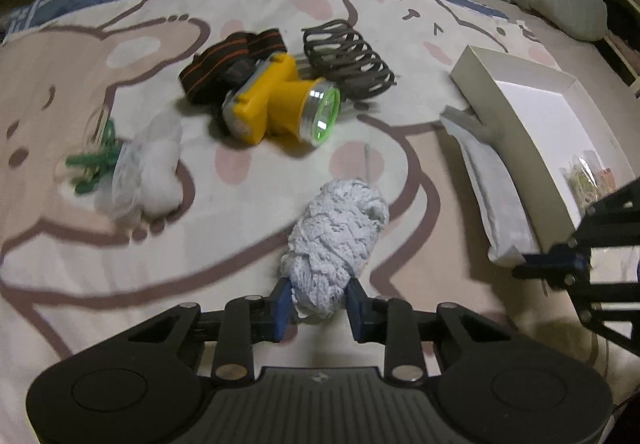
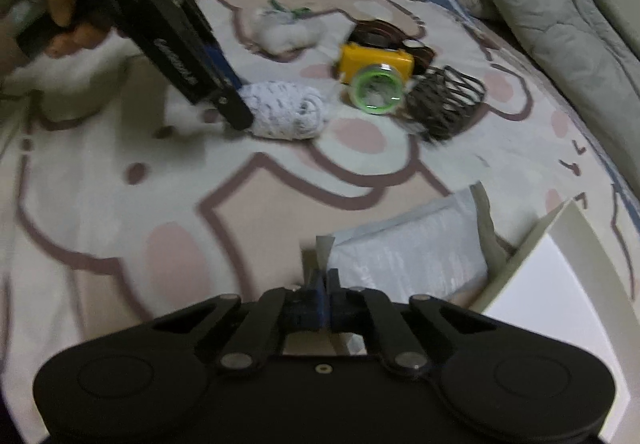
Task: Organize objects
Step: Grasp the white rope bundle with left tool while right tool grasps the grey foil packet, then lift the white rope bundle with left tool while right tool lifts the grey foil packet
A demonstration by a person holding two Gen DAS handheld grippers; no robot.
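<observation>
Oddly, no legible writing, left tongs [image 1: 318, 294] gripping white lace bundle [image 1: 336, 240]

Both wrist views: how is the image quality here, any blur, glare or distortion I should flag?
Left wrist view: dim, warm light; fisheye bending at the edges; motion blur softens the cotton bag, while the yellow headlamp shows a bright green lens glint. Right wrist view: heavier smear across the bedsheet and the white packet; the box is nearly washed out.
</observation>
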